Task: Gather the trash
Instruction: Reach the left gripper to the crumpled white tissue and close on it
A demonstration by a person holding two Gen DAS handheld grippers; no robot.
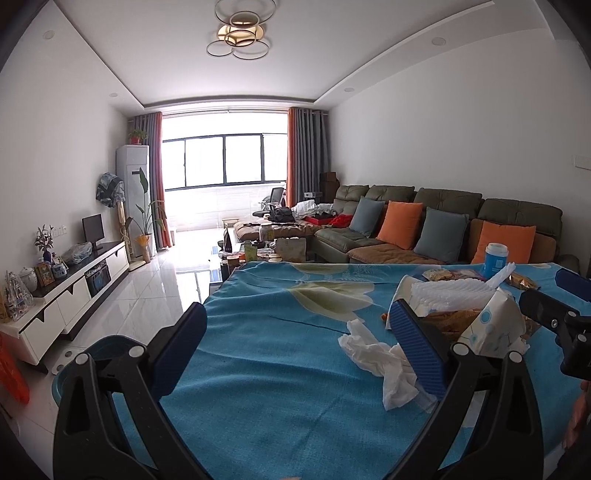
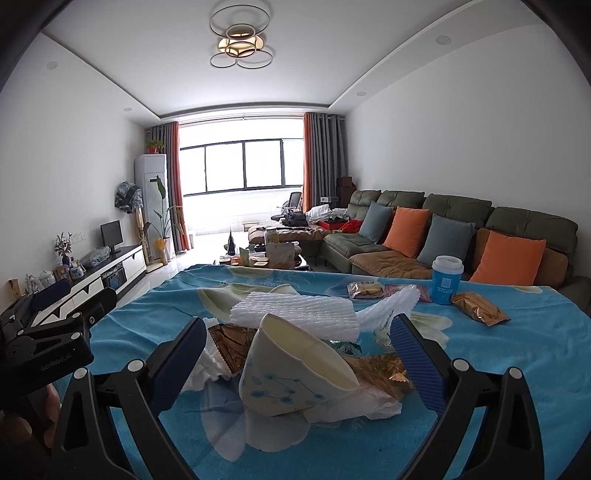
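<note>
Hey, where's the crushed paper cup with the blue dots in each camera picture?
Left wrist view: the crushed paper cup lies at the right, just past the left gripper's right finger.
Right wrist view: it lies on its side low in the centre, between the open fingers of the right gripper.
Shared landmark: the blue lidded cup standing behind.

I note white walls, a glossy tiled floor (image 1: 155, 288), a bright curtained window (image 1: 225, 158), a green sofa (image 2: 458, 221) along the right, and a lit ring ceiling lamp (image 1: 238, 33).
</note>
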